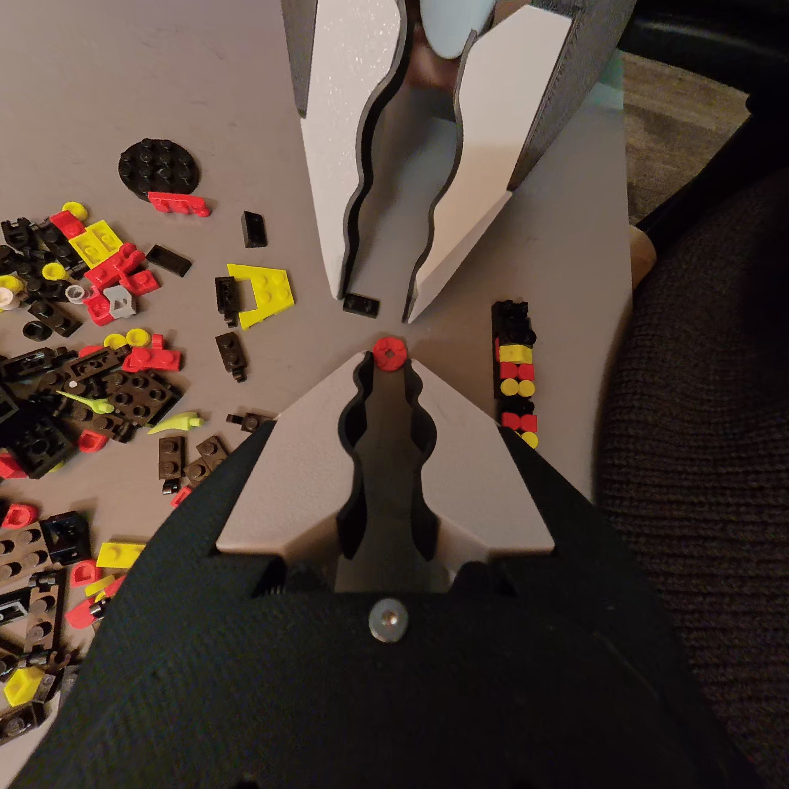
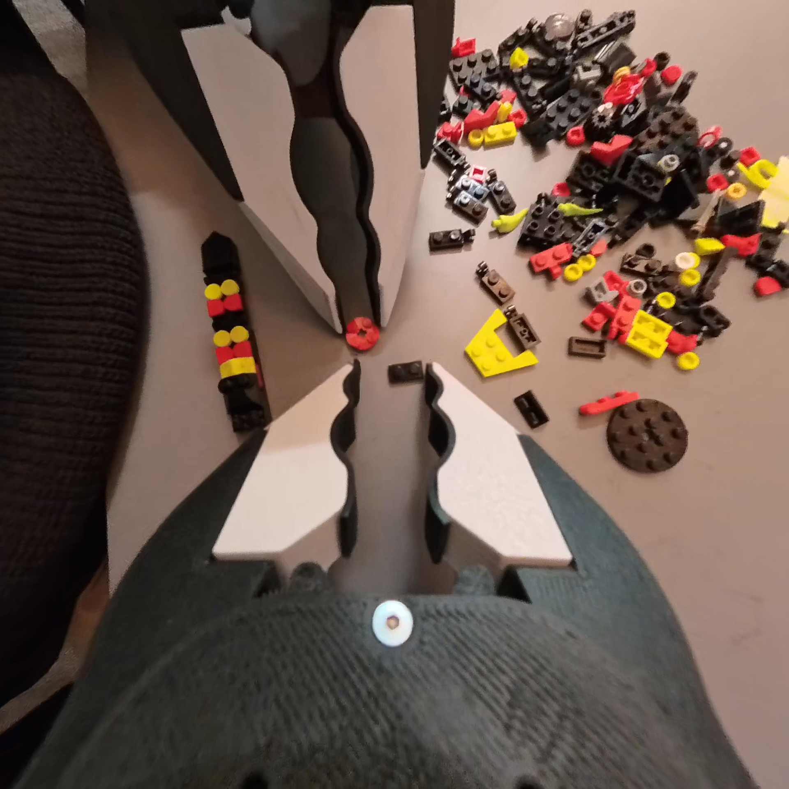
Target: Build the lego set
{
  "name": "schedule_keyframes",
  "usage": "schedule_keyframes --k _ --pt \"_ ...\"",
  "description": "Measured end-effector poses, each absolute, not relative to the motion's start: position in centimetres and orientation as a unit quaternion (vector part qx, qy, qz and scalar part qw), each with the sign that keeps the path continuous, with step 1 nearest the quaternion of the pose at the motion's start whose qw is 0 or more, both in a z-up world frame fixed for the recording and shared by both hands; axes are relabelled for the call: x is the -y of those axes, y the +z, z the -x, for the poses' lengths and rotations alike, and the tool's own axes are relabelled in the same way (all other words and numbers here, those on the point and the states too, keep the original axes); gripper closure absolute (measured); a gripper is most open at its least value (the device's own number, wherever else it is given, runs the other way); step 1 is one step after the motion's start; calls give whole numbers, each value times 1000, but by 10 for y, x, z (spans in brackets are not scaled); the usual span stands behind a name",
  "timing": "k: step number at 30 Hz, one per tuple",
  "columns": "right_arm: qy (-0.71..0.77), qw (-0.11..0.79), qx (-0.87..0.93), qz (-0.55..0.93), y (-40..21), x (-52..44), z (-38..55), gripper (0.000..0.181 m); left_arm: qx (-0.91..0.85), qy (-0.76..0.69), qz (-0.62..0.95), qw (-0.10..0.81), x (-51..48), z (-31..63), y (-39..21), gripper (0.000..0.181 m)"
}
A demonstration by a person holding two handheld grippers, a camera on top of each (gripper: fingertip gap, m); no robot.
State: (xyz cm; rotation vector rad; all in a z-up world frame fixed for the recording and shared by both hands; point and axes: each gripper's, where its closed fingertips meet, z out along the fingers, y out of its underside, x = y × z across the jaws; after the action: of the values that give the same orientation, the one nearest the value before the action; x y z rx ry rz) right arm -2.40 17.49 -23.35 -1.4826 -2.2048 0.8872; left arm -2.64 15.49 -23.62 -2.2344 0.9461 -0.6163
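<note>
My left gripper [image 1: 387, 357] is shut on a small red round piece [image 1: 389, 352] at its fingertips, just over the grey table; both show in the right wrist view too, the gripper [image 2: 361, 328] and the piece [image 2: 362, 334]. My right gripper [image 2: 392, 365] is open, tip to tip with the left one. A small black two-stud plate [image 2: 405, 372] lies on the table between its tips, nearer its right finger. In the left wrist view the right gripper [image 1: 375, 307] comes in from the top, with that plate [image 1: 360, 305] at its tips. A part-built black, red and yellow strip [image 1: 514, 375] [image 2: 232, 337] lies beside them.
A pile of loose black, red and yellow pieces [image 1: 85, 384] [image 2: 619, 170] covers the table's far side. A yellow wedge plate [image 1: 264, 294] and a black round plate [image 1: 160, 168] lie nearer. The table edge [image 1: 615, 384] runs just past the strip, with dark knitted fabric [image 1: 704, 427] beyond. Less than 4 cm separates the two grippers' tips.
</note>
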Motion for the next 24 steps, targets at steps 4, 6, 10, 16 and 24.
schedule_keyframes --k 4,6,10,16,24 --pt "322 158 771 527 -233 -175 19 156 -359 -234 848 314 -155 26 -236 168" --pt "320 169 768 528 -230 -178 21 156 -359 -233 847 314 -155 26 -236 168" --pt "319 185 764 529 -226 -180 25 156 -359 -233 847 314 -155 26 -236 168" --pt "302 197 762 538 -226 -180 28 154 -359 -233 847 315 -155 26 -236 168" --pt "278 193 765 548 -235 -181 25 163 -361 -232 846 316 -155 27 -236 168"
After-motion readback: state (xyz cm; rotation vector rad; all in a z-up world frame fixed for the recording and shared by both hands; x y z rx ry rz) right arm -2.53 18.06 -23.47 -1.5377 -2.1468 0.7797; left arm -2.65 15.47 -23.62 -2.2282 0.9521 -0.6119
